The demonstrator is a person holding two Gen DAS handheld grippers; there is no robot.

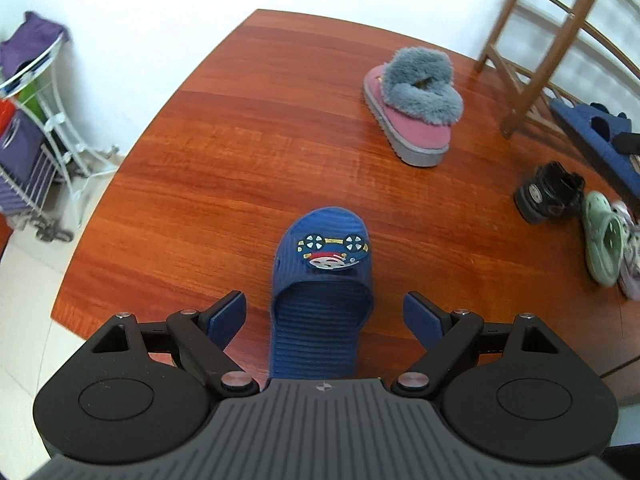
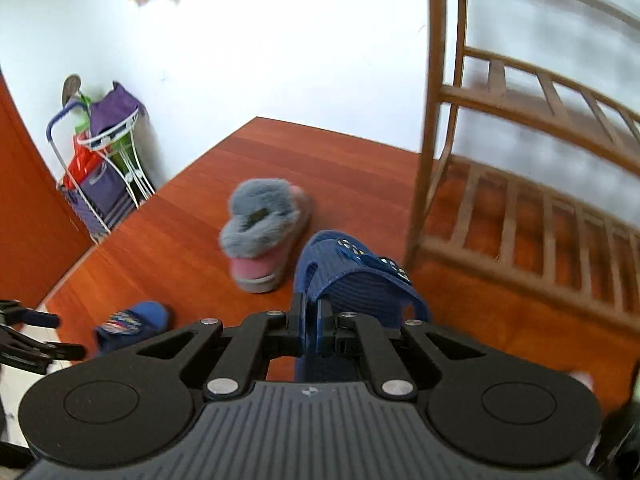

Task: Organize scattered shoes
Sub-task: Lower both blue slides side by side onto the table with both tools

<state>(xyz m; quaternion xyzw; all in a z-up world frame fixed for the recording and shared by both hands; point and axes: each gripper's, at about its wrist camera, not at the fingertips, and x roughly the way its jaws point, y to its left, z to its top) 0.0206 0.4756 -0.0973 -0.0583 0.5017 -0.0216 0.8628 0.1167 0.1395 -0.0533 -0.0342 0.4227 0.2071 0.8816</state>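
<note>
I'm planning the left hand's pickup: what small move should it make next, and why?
Probably ease the left gripper forward a little and close. Its fingers are open on either side of the blue slipper on the floor, not touching it. The right gripper already holds the matching slipper.

**Shoe positions on the wooden floor**

One blue slide slipper point(image 1: 322, 276), bearing a cartoon car badge, is lying flat and upright, toe pointing away. Its mate, the second blue slipper point(image 2: 352, 276), is hanging tilted above the floor. A pink fur-lined slipper point(image 1: 416, 108) is sitting upright, well apart. A black shoe point(image 1: 548, 192), green clog point(image 1: 604, 236) and pale shoe point(image 1: 630, 256) are lying clustered together.
</note>
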